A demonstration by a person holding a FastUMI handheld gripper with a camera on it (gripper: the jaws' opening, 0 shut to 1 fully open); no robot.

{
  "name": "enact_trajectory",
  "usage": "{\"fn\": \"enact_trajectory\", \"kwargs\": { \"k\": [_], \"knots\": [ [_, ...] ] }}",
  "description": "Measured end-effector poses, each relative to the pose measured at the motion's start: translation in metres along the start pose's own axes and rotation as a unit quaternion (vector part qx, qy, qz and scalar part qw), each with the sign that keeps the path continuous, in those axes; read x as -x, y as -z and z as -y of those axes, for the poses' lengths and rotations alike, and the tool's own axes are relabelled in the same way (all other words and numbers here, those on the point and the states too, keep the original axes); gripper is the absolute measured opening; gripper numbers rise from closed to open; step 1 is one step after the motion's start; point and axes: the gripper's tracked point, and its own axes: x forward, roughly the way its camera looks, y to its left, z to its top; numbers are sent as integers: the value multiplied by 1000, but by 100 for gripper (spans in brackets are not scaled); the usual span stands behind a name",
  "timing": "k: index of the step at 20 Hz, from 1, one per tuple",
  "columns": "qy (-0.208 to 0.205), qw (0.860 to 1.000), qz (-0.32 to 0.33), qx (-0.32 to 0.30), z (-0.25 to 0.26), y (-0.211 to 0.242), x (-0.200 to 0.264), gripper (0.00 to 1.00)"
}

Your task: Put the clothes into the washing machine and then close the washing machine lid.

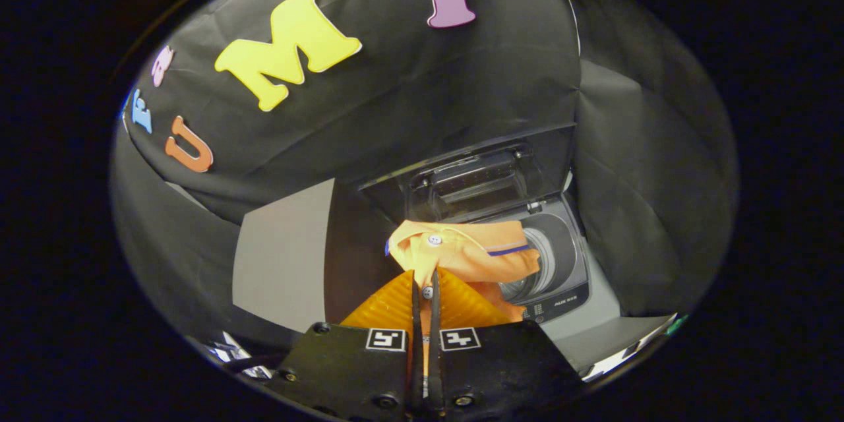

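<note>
The orange shirt (461,252) hangs pinched between the two fingers of my gripper (425,290), which are pressed almost together on a fold of its cloth. A white button (434,239) sits on the bunched fabric just above the fingertips, and a thin blue stripe (508,250) runs along the part that drapes off to the right. The shirt is held in the air, in front of the washing machine (560,277) and partly covering its round drum opening (550,257). Beyond the shirt, the machine's clear lid (475,178) stands raised against the black booth wall (395,112). The dark control strip (557,308) lies at the near edge of the machine. A pale grey panel (283,257) stands well to the left of the machine.
</note>
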Motion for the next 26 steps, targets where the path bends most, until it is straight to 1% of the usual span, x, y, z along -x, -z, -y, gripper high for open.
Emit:
{"fn": "enact_trajectory", "kwargs": {
  "k": [2,5,7,9,14,23,26],
  "knots": [
    [2,1000,8,1,2,1,-9,6],
    [0,999,14,-32,3,0,-16,6],
    [0,999,15,-37,7,0,-25,6],
    [4,999,13,-35,10,-1,-41,6],
    [32,999,9,-25,30,-1,-79,6],
    [34,999,-24,-14,44,9,-133,6],
    [43,999,-30,-5,50,13,-153,6]
  ]
}}
